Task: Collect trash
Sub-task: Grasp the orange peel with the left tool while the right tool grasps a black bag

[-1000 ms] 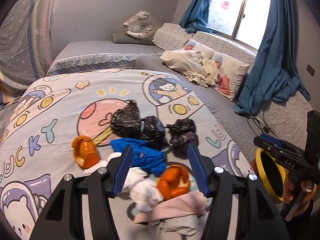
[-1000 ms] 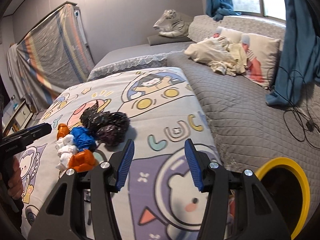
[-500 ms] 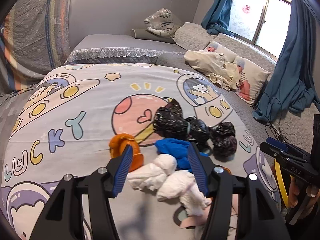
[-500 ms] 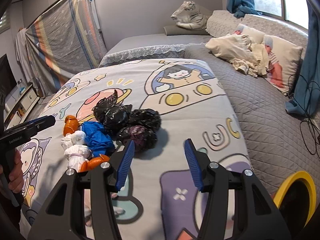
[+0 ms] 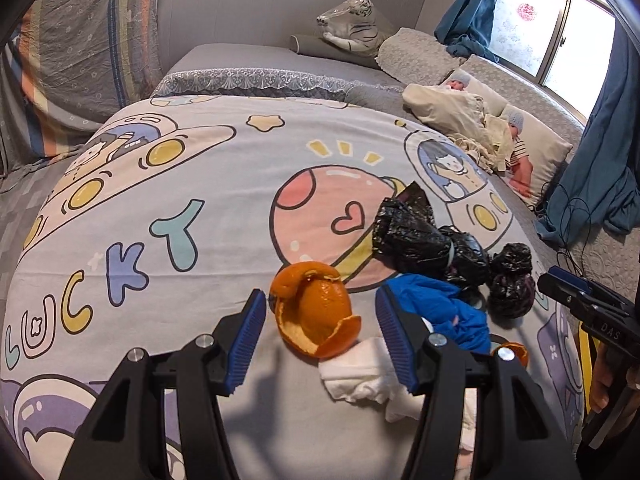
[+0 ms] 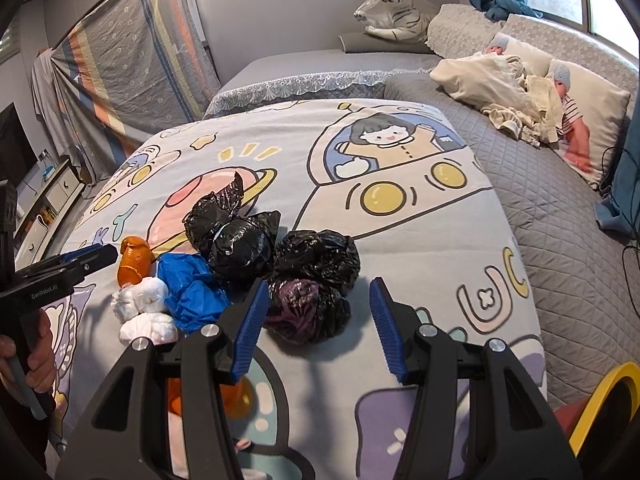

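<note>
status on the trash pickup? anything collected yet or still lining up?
Done: nothing shows as collected; the whole pile lies on the bedspread.
In hand: nothing gripped. The left gripper is open with the orange peel between its jaws; the right gripper is open around a black bag wad.
Left: both grabs, plus the blue wad, white tissue and other black bags, into the yellow-rimmed bin.

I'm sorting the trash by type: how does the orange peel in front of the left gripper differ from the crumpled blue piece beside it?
The orange peel is a stiff, curled shell standing up off the bedspread; the crumpled blue piece is a soft, wrinkled wad lying low. The peel sits between the left gripper fingers' line of sight; the blue piece lies partly behind the right-hand finger. Both rest loose, ungripped.
</note>
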A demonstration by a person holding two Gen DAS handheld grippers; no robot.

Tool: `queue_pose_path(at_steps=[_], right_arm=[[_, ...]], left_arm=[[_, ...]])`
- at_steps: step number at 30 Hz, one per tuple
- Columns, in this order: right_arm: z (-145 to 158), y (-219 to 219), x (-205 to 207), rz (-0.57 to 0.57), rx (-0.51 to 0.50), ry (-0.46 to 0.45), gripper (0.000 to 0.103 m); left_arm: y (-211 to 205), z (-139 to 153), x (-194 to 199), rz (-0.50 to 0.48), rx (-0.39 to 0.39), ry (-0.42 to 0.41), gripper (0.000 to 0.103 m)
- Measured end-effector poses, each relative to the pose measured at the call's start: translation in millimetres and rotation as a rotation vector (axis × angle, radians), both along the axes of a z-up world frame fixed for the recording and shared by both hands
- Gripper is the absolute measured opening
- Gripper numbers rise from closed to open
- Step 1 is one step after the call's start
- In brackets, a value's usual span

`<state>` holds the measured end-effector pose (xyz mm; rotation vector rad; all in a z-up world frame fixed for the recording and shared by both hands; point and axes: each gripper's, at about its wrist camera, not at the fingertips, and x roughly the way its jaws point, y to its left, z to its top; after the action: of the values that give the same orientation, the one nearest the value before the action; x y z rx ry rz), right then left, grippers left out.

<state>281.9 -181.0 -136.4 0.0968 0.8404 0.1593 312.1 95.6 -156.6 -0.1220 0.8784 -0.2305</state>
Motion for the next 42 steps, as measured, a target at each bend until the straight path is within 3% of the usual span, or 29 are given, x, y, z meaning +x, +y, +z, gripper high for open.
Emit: queue_pose_path(at_steps=[20,30,42], right_arm=[[-33,17,41,0.033,-0.002,0.065,0.049],[-34,16,41,0.03,-0.01,0.029,0.04],[-16,11,29,0.004,-0.004,-0.016,0.037]], left_arm=[[-7,-25,29,-0.031,0.007,0.084,0.053],[-24,-26,36,-0.065,0.061,0.088,0.038],[-12,-14,28,-0.043,0.044,0.084,0.033]])
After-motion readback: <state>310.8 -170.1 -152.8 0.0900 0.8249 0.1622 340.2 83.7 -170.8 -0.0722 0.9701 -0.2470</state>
